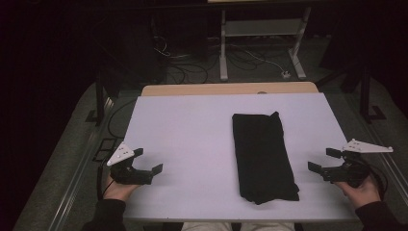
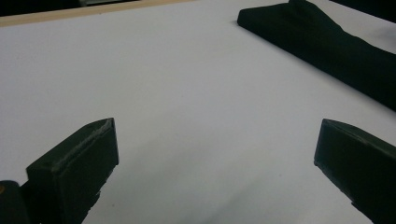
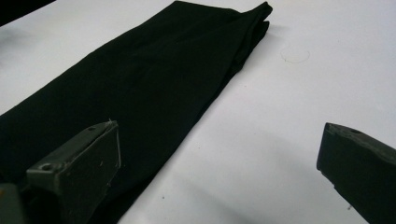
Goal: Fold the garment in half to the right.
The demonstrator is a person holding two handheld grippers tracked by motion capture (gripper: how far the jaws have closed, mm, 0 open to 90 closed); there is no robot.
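A black folded cloth (image 1: 262, 156) lies lengthwise on the white table (image 1: 192, 130), right of centre. My left gripper (image 1: 148, 161) rests near the table's front left, open, with nothing between its jaws; in the left gripper view the cloth (image 2: 327, 42) lies far off at the upper right. My right gripper (image 1: 321, 160) stands open at the front right, just right of the cloth and apart from it. In the right gripper view the cloth (image 3: 140, 84) stretches away ahead and left of the open jaws.
A wooden strip (image 1: 231, 88) borders the table's far edge. Beyond it on the floor are cables (image 1: 183, 72) and a white metal frame (image 1: 262, 29). Dark stands flank the table on both sides.
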